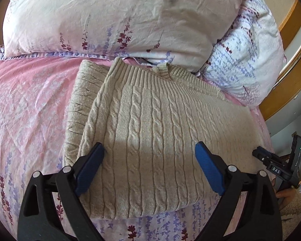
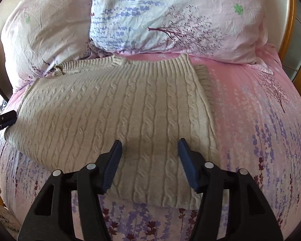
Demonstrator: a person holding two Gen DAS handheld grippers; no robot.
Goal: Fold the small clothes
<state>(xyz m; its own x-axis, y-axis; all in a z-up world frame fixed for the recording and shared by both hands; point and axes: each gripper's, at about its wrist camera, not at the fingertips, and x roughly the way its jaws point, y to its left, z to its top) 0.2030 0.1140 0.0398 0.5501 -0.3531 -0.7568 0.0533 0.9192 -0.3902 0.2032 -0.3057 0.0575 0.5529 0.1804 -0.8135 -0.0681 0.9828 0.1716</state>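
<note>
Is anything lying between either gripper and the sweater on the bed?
Nothing visible. The left gripper and the right gripper both hang open directly over the folded cable-knit sweater, with only bare knit between their pads. The pillows sit beyond its far edge.

Two floral pillows [image 2: 170, 20] lie on a pink floral bedsheet [image 2: 250, 110].

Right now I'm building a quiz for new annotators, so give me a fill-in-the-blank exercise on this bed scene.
1. The beige cable-knit sweater lies folded on a ____ floral bedsheet.
2. Beyond the sweater's ribbed edge, two floral ____ lean at the head of the bed.
3. The left gripper has its blue pads spread apart, so it is ____.
4. The right gripper holds ____ between its pads.

Missing words: pink; pillows; open; nothing
</note>
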